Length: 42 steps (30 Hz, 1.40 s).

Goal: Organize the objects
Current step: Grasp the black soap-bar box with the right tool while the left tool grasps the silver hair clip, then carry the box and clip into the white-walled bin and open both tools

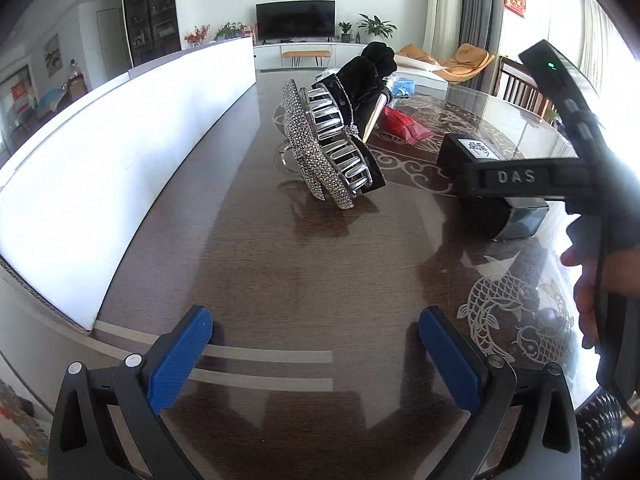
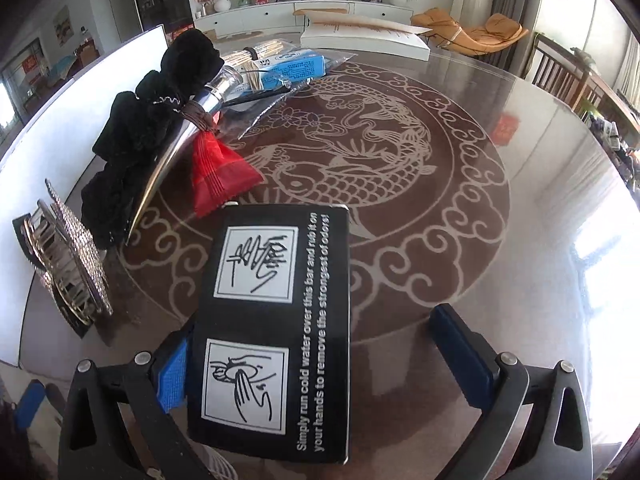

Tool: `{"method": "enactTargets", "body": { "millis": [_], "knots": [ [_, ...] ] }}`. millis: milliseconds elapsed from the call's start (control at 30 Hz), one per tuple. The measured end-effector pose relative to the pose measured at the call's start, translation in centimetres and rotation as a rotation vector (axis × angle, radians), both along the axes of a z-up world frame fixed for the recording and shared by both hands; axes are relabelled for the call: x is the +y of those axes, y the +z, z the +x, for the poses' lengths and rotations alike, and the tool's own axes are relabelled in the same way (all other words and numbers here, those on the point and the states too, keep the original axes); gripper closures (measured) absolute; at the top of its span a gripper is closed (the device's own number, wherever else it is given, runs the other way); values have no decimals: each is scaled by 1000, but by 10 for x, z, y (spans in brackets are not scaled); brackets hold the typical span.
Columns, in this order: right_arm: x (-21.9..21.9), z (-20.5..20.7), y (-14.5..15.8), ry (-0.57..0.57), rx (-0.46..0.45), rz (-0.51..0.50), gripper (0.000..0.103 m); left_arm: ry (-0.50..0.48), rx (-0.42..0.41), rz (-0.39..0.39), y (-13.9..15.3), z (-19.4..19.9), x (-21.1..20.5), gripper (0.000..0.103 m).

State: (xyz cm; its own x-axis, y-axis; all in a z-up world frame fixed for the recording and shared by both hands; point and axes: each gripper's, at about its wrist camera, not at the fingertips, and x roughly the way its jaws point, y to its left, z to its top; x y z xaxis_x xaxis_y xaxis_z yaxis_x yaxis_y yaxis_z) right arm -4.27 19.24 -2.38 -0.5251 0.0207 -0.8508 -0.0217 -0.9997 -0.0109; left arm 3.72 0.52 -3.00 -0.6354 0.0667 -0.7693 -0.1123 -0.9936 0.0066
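A black box [image 2: 276,320] with white hand-washing pictures lies on the dark glass-topped table [image 2: 520,208], between the fingers of my right gripper [image 2: 320,360]. The jaws stand wide open; the left pad [image 2: 173,376] is against the box, the right pad is apart from it. The box also shows in the left wrist view [image 1: 472,152] under the right gripper's body. My left gripper [image 1: 316,354] is open and empty above bare table. A rhinestone hair claw [image 1: 320,148] stands ahead of it, with a black velvet scrunchie [image 1: 366,76] behind.
A white board [image 1: 120,152] stands along the table's left side. A silver shoehorn [image 2: 176,148], a red pouch [image 2: 218,172], a blue packet in plastic [image 2: 292,66] and a white box [image 2: 360,38] lie farther back. Chairs stand at the right.
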Motion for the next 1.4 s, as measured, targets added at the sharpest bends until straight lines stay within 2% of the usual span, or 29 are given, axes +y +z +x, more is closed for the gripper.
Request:
{"method": "enactTargets", "body": {
  "millis": [100, 300, 367, 433, 467, 500, 567, 600, 767, 833, 867, 900, 1100, 1133, 1167, 1200, 1233, 1300, 1400],
  "knots": [
    [8, 16, 0, 17, 39, -2, 0, 69, 12, 1, 5, -11, -4, 0],
    [6, 23, 0, 13, 67, 2, 0, 186, -26, 50, 15, -79, 9, 0],
    [6, 24, 0, 14, 68, 2, 0, 238, -50, 34, 14, -105, 15, 0],
    [6, 22, -1, 15, 68, 0, 0, 265, -97, -21, 7, -127, 18, 0],
    [7, 21, -1, 16, 68, -1, 0, 255, -122, -26, 2, -133, 15, 1],
    [7, 21, -1, 18, 67, -2, 0, 223, -122, 22, 0, -132, 8, 7],
    [6, 22, -1, 25, 68, -3, 0, 149, -66, 82, 6, -118, -7, 28],
    [6, 22, -1, 28, 69, -3, 0, 118, -64, 97, 7, -111, -16, 30],
    [4, 19, -1, 32, 66, -1, 0, 8, -30, 165, 8, -84, -48, 29],
    [4, 18, -1, 35, 61, -1, 0, -12, -28, 169, 8, -84, -51, 24],
    [4, 17, -1, 38, 56, 1, 0, -9, -39, 154, 8, -86, -49, 17],
    [4, 15, -1, 43, 47, 2, 0, -3, -53, 134, 9, -89, -49, 15],
    [6, -5, 1, 99, -103, 0, 0, -19, -90, -16, 5, -102, -12, 13],
    [7, -5, 3, 109, -101, -11, 2, -31, -80, -12, 6, -102, -11, 18],
    [5, -2, 8, 134, -77, -20, 23, -41, -64, 1, 8, -100, -12, 50],
    [2, 1, 12, 148, -66, 8, 44, -48, -44, 9, 12, -99, -14, 55],
    [1, 3, 15, 148, -64, 29, 44, -50, -29, 40, 16, -94, -20, 56],
    [5, 10, 24, 155, -57, -52, 44, -52, -1, 98, 26, -84, -31, 57],
    [0, 20, 45, 169, -30, -147, 44, -66, 40, 172, 57, -54, -48, 57]
  ]
}}
